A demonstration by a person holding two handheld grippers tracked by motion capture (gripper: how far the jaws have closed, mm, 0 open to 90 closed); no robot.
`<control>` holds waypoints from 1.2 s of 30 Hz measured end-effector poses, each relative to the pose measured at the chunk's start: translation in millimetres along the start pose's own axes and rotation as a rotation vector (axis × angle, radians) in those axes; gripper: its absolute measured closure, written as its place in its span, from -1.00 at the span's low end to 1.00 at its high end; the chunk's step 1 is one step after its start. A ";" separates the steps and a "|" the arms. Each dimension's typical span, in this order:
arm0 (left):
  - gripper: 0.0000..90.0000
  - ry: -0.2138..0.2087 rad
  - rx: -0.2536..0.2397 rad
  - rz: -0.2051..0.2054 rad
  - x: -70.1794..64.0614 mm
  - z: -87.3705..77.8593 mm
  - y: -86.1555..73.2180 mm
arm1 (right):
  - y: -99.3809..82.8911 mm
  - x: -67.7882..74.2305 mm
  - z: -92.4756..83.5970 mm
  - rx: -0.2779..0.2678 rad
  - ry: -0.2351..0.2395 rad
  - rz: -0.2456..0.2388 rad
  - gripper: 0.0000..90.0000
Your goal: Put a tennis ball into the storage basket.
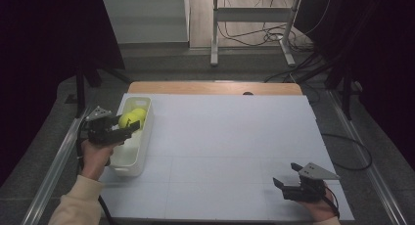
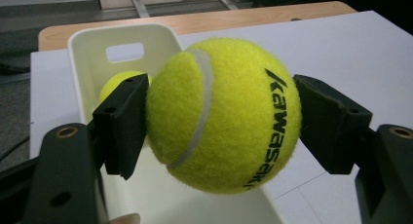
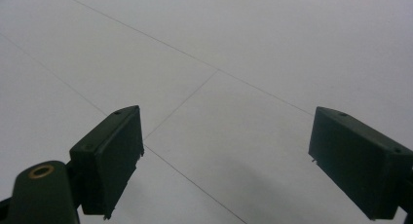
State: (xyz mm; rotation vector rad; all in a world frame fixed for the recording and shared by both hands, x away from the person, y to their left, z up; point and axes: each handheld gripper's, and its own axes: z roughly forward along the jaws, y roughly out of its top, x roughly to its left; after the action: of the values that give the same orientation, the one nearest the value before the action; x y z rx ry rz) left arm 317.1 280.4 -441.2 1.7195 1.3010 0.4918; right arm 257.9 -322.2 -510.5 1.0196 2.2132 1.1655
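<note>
Nearest, low at the table's right corner: right gripper (image 1: 289,182), jaws spread wide with nothing between, only the white sheet-covered table (image 3: 253,53) beneath; probably parked there, clear of the work.

Farther off, at the left edge: left gripper (image 1: 128,129), clamped from both sides on a fuzzy yellow-green tennis ball with a pale curved seam and black lettering (image 2: 224,114). Held just above the rim of the long white plastic bin with a cut-out handle slot (image 2: 90,53), over its near half. Pinched across the widest part, likely so the round felt cannot roll out of the flat pads; kept over the bin, presumably for a drop inside.

Ball itself: bright, clean nap, seam sweeping down the left face, print running along the right side, no visible wear.

Deeper in the bin, toward the far end: a second yellow-green tennis ball (image 2: 114,83), resting on the floor, half hidden behind the left jaw.
</note>
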 end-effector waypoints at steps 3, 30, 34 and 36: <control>-0.43 0.012 0.007 -0.010 4.1 0.3 -0.7 | 0.0 0.2 0.2 0.000 0.000 -0.001 -0.71; -0.43 0.046 0.121 -0.028 12.5 16.0 -1.3 | 0.2 0.3 0.8 0.000 0.003 -0.002 -0.71; -0.43 0.045 0.117 -0.031 12.6 15.7 -1.2 | 0.2 0.0 0.6 -0.001 0.003 -0.001 -0.71; -0.43 0.045 0.115 -0.032 12.8 15.5 -1.2 | 0.2 0.3 0.7 0.000 0.003 -0.003 -0.71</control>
State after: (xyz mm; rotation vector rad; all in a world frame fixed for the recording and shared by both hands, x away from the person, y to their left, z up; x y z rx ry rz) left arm 332.8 285.6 -452.7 1.7875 1.4109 0.4466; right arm 258.3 -321.5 -510.7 1.0156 2.2160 1.1662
